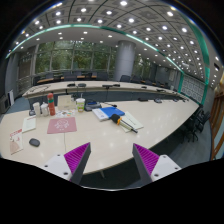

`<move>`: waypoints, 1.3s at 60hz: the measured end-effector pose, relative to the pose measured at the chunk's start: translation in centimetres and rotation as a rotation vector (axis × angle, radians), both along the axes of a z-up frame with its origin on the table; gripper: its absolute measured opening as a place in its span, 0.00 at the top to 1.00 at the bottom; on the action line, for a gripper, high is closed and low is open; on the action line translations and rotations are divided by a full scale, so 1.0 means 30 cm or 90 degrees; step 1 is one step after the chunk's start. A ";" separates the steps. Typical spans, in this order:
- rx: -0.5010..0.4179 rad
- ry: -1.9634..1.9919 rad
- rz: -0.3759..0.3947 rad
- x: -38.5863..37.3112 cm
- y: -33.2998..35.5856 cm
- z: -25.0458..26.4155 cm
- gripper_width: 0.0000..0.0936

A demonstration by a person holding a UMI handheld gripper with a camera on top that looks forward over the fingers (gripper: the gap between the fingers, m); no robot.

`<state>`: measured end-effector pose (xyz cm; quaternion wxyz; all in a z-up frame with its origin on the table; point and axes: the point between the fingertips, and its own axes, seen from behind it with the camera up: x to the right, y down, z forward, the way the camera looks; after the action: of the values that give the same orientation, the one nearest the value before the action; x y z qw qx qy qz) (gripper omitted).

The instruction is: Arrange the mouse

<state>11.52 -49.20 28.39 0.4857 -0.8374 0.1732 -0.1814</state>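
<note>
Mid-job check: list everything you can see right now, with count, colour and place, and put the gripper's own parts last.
table: one, cream, large and curved, stretching ahead of the fingers.
mouse: one small dark object, probably the mouse, on the table ahead and to the left of the left finger.
pink sheet: one, pink-red, flat on the table beyond the left finger.
blue item: one, blue, flat, mid-table beyond the fingers.
containers: several, mixed colours, clustered on the far left part of the table; too small to count.
chairs: several, dark, along the table's right side.
ceiling lights: many, white, overhead.
gripper: one, two fingers with magenta pads, open, holding nothing.
</note>
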 end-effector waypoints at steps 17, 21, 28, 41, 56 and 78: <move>-0.032 0.030 0.022 -0.096 0.048 -0.183 0.08; -0.052 0.033 0.037 -0.145 0.063 -0.242 0.09; -0.088 0.043 0.078 -0.290 0.126 -0.394 0.08; -0.100 0.086 0.187 -0.711 0.391 -0.657 0.08; -0.091 0.116 0.297 -1.182 0.773 -0.858 0.09; -0.120 0.070 0.321 -1.358 1.154 -0.980 0.09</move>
<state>-29.23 -14.60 -1.00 0.4252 -0.9042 -0.0328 -0.0246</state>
